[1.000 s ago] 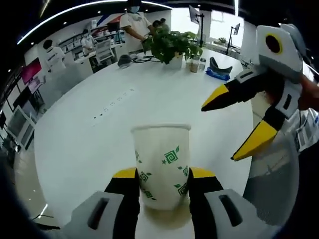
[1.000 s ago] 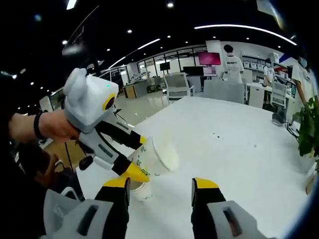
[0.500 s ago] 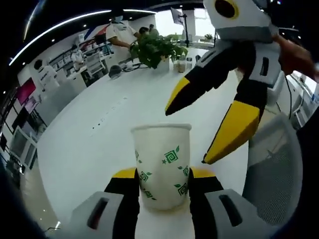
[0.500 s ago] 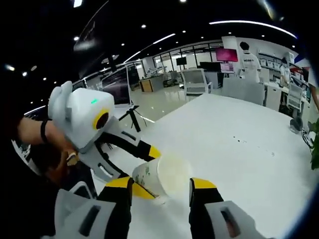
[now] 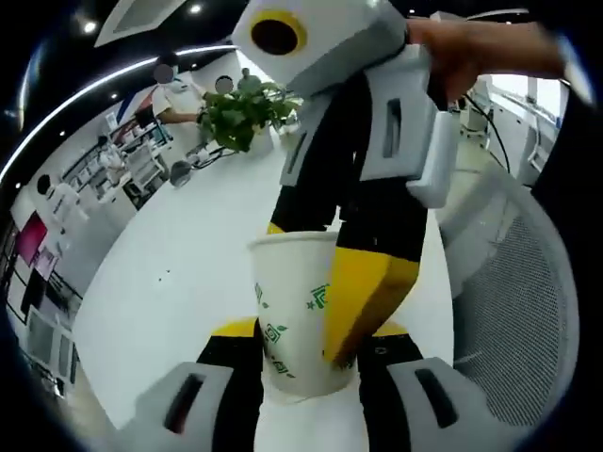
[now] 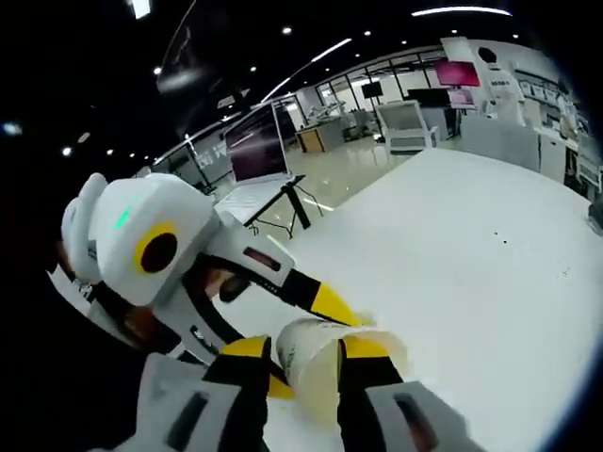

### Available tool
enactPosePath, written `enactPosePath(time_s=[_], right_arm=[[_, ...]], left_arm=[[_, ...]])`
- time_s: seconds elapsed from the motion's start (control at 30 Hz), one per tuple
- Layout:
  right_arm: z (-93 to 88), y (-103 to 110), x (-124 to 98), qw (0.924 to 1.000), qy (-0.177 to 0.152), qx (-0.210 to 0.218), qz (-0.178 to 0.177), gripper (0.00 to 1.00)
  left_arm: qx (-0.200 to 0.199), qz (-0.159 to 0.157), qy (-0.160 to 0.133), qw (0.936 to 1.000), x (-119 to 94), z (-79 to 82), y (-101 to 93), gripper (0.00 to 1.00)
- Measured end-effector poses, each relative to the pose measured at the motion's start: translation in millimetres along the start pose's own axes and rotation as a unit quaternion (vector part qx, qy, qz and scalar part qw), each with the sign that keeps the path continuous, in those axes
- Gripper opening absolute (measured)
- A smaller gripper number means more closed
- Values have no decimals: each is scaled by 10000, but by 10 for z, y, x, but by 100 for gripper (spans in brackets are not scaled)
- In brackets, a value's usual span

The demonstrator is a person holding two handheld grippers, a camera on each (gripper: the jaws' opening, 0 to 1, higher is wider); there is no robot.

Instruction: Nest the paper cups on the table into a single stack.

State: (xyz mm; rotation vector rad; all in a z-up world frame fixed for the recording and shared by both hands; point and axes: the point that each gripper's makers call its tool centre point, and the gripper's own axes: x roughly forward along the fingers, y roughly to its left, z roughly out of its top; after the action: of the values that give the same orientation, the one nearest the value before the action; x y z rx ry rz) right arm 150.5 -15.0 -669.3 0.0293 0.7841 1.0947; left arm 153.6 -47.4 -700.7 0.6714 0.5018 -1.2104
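Note:
A white paper cup (image 5: 292, 311) with green marks stands upright between my left gripper's (image 5: 301, 331) jaws, which are shut on its lower half. My right gripper (image 5: 316, 282) comes down from above: one yellow-tipped jaw lies on the cup's near wall, the other shows past the far rim. In the right gripper view the same cup (image 6: 316, 363) is pinched between my right gripper's (image 6: 303, 369) narrowed jaws. The left gripper (image 6: 311, 325) reaches in from the left there. A hand (image 5: 471, 47) holds the right gripper.
The white table (image 5: 179, 273) stretches away behind the cup, with a potted plant (image 5: 240, 113) at its far end. A grey mesh chair (image 5: 528, 311) stands at the right. People work at desks in the background. In the right gripper view a laptop stand (image 6: 259, 151) stands beyond the table's edge.
My right gripper has come in over the cup and its jaws have narrowed onto it. The left gripper keeps its hold on the cup.

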Motion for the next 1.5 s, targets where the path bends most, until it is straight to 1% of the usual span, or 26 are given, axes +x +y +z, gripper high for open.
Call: enactPosePath(time_s=[0.13, 0.23, 0.27, 0.37, 0.43, 0.53, 0.6, 0.7, 0.77, 0.83, 0.93, 1.17, 1.23, 1.3, 1.37, 1.5], right_arm=[[-19, 76, 63, 9999, 55, -11, 123, 16], [-44, 70, 91, 9999, 126, -30, 106, 9], [-75, 109, 82, 9998, 165, -27, 116, 6], [-77, 132, 93, 9997, 169, 64, 141, 3], [-89, 119, 122, 9997, 209, 82, 98, 2], [-152, 138, 139, 9993, 351, -101, 49, 0], [-145, 119, 153, 9992, 367, -151, 15, 0], [-159, 165, 166, 9991, 378, -201, -9, 0], [-151, 150, 185, 9989, 389, -244, -28, 0], [-148, 149, 191, 9986, 418, -313, -43, 0], [-123, 109, 211, 9985, 415, -346, -75, 0], [-99, 101, 252, 9976, 470, -490, -162, 0], [-100, 95, 264, 9973, 498, -517, -166, 0], [-126, 105, 259, 9964, 554, -603, -211, 0], [-123, 79, 296, 9957, 611, -655, -228, 0], [-143, 44, 324, 9944, 714, -738, -262, 0]], left_arm=[[-69, -61, -81, 9999, 0, 30, -61, 37], [-77, -71, -145, 9998, -10, 61, -89, 37], [-82, -66, -171, 9998, -13, 72, -94, 37], [-141, -35, -187, 9997, -20, 75, -95, 37], [-208, 6, -192, 9996, -36, 64, -98, 38], [-409, 58, -268, 9988, -69, 34, -87, 38], [-508, 105, -295, 9982, -86, 16, -78, 39], [-786, 182, -357, 9961, -95, -65, -24, 39], [-846, 216, -361, 9955, -102, -77, -32, 41], [-920, 288, -344, 9947, -126, -138, 19, 42], [-1067, 352, -361, 9930, -178, -189, 46, 43], [-1325, 511, -373, 9892, -252, -314, 95, 44], [-1377, 547, -348, 9884, -270, -353, 97, 44], [-1367, 629, -261, 9883, -283, -452, 128, 44], [-1370, 677, -214, 9880, -338, -475, 116, 45], [-1517, 698, -188, 9858, -339, -572, 114, 46]])
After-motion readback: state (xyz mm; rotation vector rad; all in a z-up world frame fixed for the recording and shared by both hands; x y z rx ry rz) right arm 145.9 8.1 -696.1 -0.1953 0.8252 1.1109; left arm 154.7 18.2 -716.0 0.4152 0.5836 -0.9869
